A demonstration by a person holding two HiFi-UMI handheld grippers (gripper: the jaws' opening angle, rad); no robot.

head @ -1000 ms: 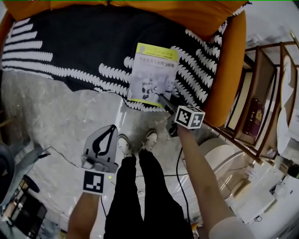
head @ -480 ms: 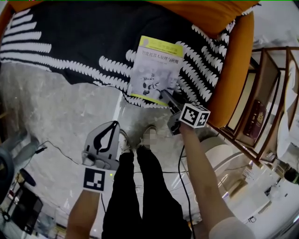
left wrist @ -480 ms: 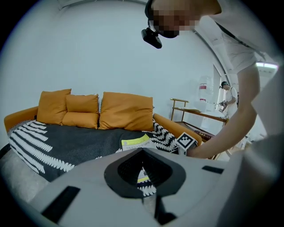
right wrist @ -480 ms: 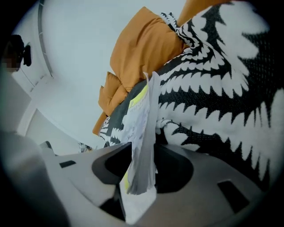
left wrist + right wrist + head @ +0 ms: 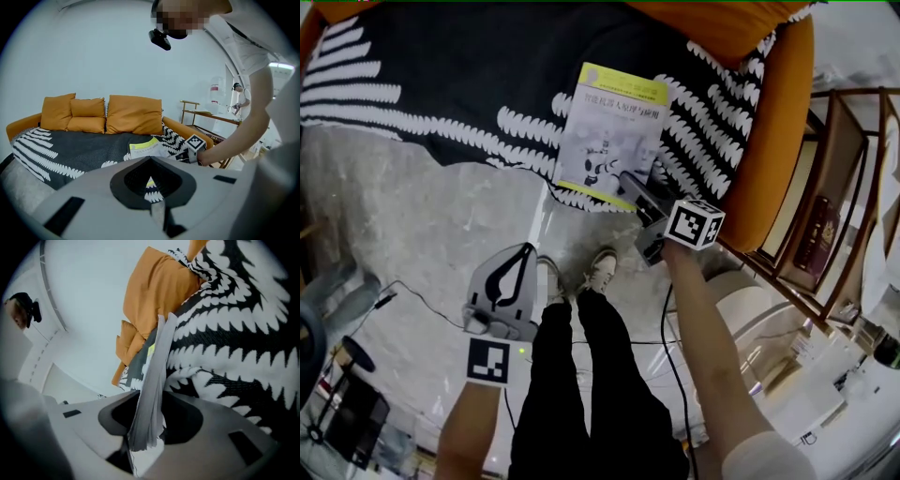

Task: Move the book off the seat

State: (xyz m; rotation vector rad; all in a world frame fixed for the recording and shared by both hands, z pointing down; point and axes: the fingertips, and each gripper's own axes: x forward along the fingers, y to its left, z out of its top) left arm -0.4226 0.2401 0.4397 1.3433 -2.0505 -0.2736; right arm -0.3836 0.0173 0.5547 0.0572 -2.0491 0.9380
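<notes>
Now, sofa [image 5: 773,141] w/ black-white throw [image 5: 441,84] has book [image 5: 605,131] at seat's front edge. R arm reaches fwd, right gripper [image 5: 630,183] tilted down, jaws just closed in, pinching book's near corner. L arm low, left gripper [image 5: 525,251] jaws together, empty. Vs 1 s ago, book barely shifted.

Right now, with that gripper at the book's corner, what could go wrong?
The right gripper has just been closing its jaws on the book, catching only one corner, so it may droop, twist or slip out when lifted. The pages look fanned at the jaws and could crease. The blanket beneath might drag along.
</notes>
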